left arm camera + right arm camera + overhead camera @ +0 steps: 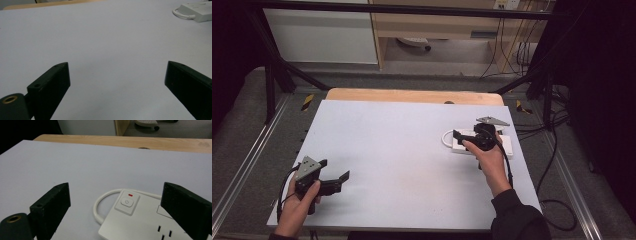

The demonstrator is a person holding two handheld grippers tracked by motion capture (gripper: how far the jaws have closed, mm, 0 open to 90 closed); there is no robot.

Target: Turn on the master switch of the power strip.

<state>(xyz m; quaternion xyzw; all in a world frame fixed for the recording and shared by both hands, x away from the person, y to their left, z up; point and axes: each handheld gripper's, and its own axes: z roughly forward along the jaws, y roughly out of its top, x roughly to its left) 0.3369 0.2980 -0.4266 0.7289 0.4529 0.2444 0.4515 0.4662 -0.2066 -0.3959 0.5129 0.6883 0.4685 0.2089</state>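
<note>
A white power strip (140,222) lies flat on the white table top (402,145) at the right. It has a square power button (127,201) with a small red light (130,194) above it, and its white cable (98,205) loops out from that end. My right gripper (472,136) hovers just over the strip's button end, open, with the button between and ahead of the jaws and nothing held. My left gripper (333,169) rests near the table's front left, open and holding nothing. In the left gripper view the strip (200,11) lies far off.
A wooden table edge (412,95) runs along the back of the white top. Black frame bars (277,70) and metal rails flank the table. Black cables (557,150) trail on the floor at the right.
</note>
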